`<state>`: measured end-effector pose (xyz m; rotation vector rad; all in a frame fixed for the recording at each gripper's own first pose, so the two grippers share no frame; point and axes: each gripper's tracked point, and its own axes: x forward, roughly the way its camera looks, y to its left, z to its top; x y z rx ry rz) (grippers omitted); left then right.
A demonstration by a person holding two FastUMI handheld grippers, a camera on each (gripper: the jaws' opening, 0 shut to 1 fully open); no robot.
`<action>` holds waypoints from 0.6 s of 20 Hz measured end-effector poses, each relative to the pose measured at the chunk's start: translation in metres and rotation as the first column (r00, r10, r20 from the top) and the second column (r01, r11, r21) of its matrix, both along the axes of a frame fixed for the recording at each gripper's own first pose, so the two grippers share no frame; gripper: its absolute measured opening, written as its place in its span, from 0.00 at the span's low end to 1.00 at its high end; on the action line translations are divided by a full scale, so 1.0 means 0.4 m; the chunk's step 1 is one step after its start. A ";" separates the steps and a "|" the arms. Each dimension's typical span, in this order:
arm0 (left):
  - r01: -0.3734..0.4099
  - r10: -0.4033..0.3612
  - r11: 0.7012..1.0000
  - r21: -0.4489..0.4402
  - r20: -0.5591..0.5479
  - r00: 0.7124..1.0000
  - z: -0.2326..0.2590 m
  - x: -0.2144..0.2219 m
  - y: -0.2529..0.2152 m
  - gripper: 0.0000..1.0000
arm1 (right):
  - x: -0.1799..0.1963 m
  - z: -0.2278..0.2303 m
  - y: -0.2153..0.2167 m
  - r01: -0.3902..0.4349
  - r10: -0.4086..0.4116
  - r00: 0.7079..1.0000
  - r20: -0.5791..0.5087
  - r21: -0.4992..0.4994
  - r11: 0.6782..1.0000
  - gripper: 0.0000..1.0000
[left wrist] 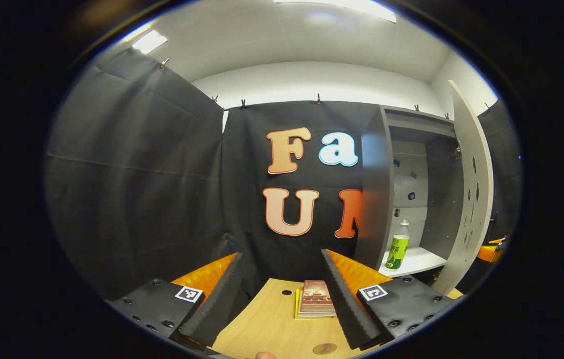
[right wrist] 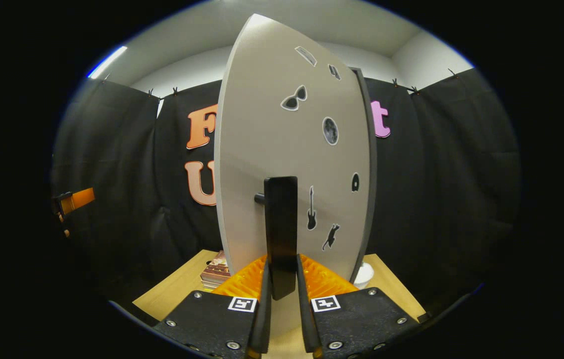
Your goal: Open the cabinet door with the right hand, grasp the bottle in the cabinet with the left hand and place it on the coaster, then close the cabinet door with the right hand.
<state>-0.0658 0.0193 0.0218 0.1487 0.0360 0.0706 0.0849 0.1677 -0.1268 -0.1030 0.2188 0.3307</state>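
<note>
1. left gripper (left wrist: 282,294) is seen in the left gripper view with its fingers spread wide apart and nothing between them; it is held above the wooden table (left wrist: 267,324).
2. right gripper (right wrist: 282,294) is seen in the right gripper view with both fingers clamped on the black door handle (right wrist: 281,234), one pad pressed on each side of the bar.
3. the handle is mounted upright on the grey cabinet door (right wrist: 272,149); the door is swung open, and small stickers are scattered over its face (sunglasses, a moon, a guitar, a cat).
4. in the left gripper view the door (left wrist: 471,189) is seen edge-on at the right of the open cabinet (left wrist: 411,164), with the interior exposed.
5. the bottle (left wrist: 398,247) is stood upright on the white cabinet shelf (left wrist: 419,262), near the shelf's front left corner; green label, clear top, pale cap. it is well apart from the left gripper and untouched.
6. the coaster (left wrist: 325,348) is laid on the table near the front edge, a small round brown disc just inside the left gripper's right finger.
7. a short stack of books (left wrist: 315,299) is laid on the table between the left gripper's fingers, farther back than the coaster.
</note>
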 end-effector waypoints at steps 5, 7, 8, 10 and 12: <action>0.030 -0.030 0.999 -0.020 -0.023 0.999 -0.028 -0.022 -0.102 0.96 | -0.012 0.010 -0.056 0.044 -0.044 0.999 0.006 -0.001 0.999 0.16; 0.042 -0.043 0.999 -0.017 -0.031 0.999 -0.037 -0.029 -0.141 0.96 | -0.012 0.012 -0.080 0.060 -0.060 0.998 0.010 0.002 0.998 0.17; 0.046 -0.047 0.999 -0.014 -0.036 0.998 -0.042 -0.031 -0.158 0.96 | -0.013 0.011 -0.090 0.070 -0.070 0.998 0.009 0.004 0.998 0.12; 0.054 -0.055 0.998 -0.013 -0.046 0.997 -0.059 -0.035 -0.189 0.96 | -0.010 0.016 -0.111 0.089 -0.089 0.996 0.012 0.003 0.996 0.09; 0.063 -0.064 0.998 -0.019 -0.055 0.996 -0.075 -0.036 -0.221 0.96 | -0.009 0.018 -0.136 0.108 -0.108 0.994 0.017 -0.006 0.994 0.08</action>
